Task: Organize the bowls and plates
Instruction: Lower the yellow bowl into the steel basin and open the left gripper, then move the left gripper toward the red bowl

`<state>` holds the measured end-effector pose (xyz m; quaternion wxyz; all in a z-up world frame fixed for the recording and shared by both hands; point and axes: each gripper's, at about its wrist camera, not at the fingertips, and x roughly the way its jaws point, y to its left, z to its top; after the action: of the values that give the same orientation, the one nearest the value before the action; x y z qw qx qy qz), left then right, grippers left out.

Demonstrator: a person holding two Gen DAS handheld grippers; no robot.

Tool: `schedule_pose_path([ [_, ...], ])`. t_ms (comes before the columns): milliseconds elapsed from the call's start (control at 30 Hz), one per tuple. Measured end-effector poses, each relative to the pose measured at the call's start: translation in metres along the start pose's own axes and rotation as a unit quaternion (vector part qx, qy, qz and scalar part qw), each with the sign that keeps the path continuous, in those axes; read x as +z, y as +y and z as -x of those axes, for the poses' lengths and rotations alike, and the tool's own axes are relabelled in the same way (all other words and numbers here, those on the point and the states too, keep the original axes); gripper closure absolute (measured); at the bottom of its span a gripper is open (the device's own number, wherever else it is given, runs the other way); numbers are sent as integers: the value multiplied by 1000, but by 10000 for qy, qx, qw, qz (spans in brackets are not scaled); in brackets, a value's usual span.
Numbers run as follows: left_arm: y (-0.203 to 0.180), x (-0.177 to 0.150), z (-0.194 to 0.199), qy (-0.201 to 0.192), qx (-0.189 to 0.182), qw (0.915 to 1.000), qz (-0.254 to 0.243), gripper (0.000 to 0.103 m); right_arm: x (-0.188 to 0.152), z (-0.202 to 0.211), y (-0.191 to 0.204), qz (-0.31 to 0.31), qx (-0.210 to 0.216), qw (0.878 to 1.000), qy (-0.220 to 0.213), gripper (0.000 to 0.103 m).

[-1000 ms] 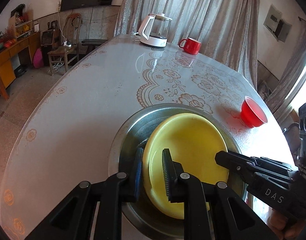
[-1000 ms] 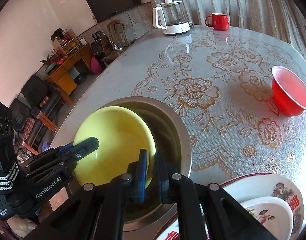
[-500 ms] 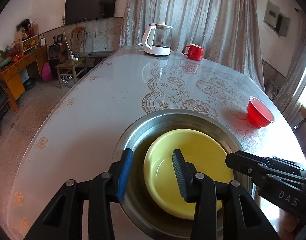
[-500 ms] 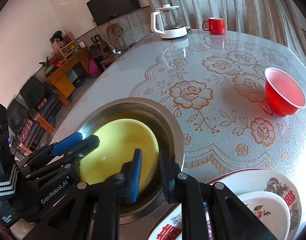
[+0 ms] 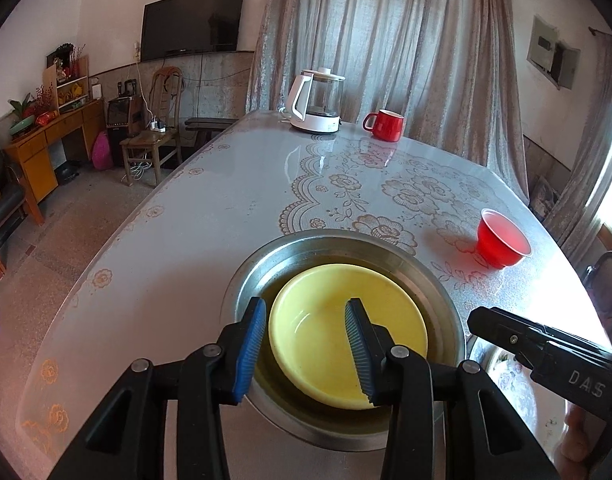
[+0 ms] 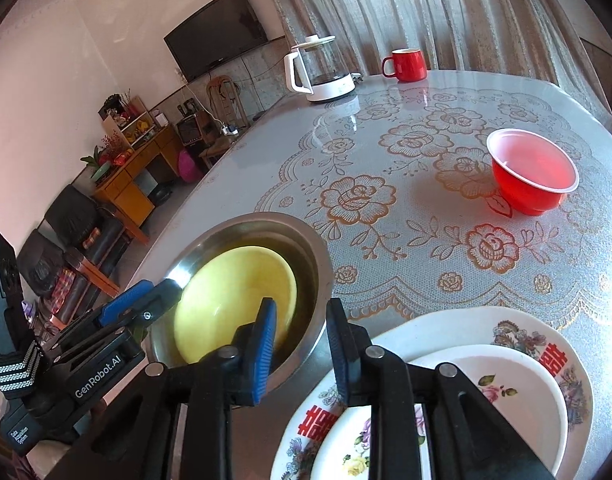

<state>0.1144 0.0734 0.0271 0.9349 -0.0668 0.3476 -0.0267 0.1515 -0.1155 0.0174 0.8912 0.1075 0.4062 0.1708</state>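
Release step: yellow plate (image 5: 346,332) lies in steel basin (image 5: 266,272); left gripper (image 5: 304,346) open, right gripper (image 6: 302,346) opening, both empty. Next, probably red bowl (image 6: 532,172).

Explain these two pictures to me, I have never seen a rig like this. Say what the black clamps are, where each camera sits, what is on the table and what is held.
No robot here: a person holds a two-finger clamp in each hand, each with a camera looking along its fingers. One picture is from the left gripper, the other from the right gripper. On the table a yellow plate lies in a steel basin. Nearby are a red bowl, flowered plates, a kettle and a red mug. Both hold nothing; the right jaws are opening.
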Motion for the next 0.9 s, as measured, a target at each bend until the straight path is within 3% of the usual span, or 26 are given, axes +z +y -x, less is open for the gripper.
schedule_pose_path([
  [467, -28, -16, 17, -6, -128, 9993, -338, 61, -16, 39, -40, -472, -228, 9979, -376, 63],
  [900, -56, -18, 11, 104, -217, 9972, -707, 61, -29, 66, -96, -1146, -471, 9904, -613, 63],
])
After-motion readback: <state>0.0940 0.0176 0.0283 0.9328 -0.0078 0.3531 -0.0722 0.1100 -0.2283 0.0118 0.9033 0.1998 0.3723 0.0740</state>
